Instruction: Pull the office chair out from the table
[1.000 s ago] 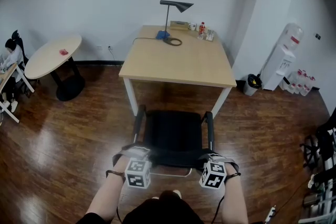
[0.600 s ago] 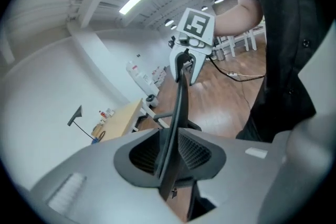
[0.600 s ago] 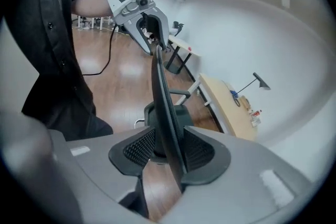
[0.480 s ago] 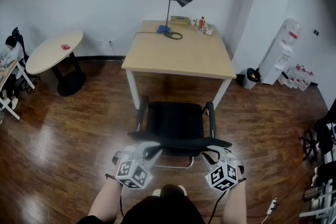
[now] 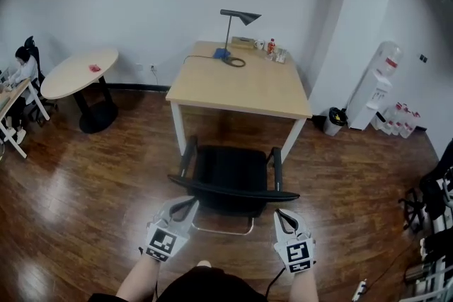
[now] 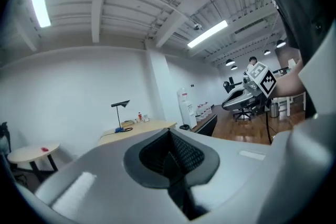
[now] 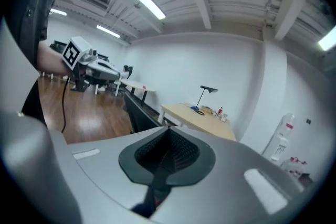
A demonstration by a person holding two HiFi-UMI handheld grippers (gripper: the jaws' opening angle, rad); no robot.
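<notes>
The black office chair [image 5: 232, 173] stands in front of the wooden table [image 5: 241, 85], its backrest towards me and its seat just off the table's front edge. My left gripper [image 5: 185, 208] and right gripper [image 5: 282, 218] hover a little behind the backrest's two ends, apart from it. Both have just closed and are shut with nothing between the jaws. In the left gripper view the left gripper [image 6: 169, 136] points level at the table [image 6: 137, 127], with the chair back [image 6: 207, 124] to its right. The right gripper [image 7: 168, 134] has the chair back [image 7: 137, 112] to its left.
A black desk lamp [image 5: 239, 16] and small bottles [image 5: 272, 47] sit at the table's far edge. A round table [image 5: 79, 71] and a seated person [image 5: 20, 68] are at the left. A water dispenser [image 5: 379, 81] and bin [image 5: 333, 117] stand at the right wall.
Both grippers came off the top of the chair's backrest, rose and drew back towards me, rolled, and their jaws went from open to shut.
</notes>
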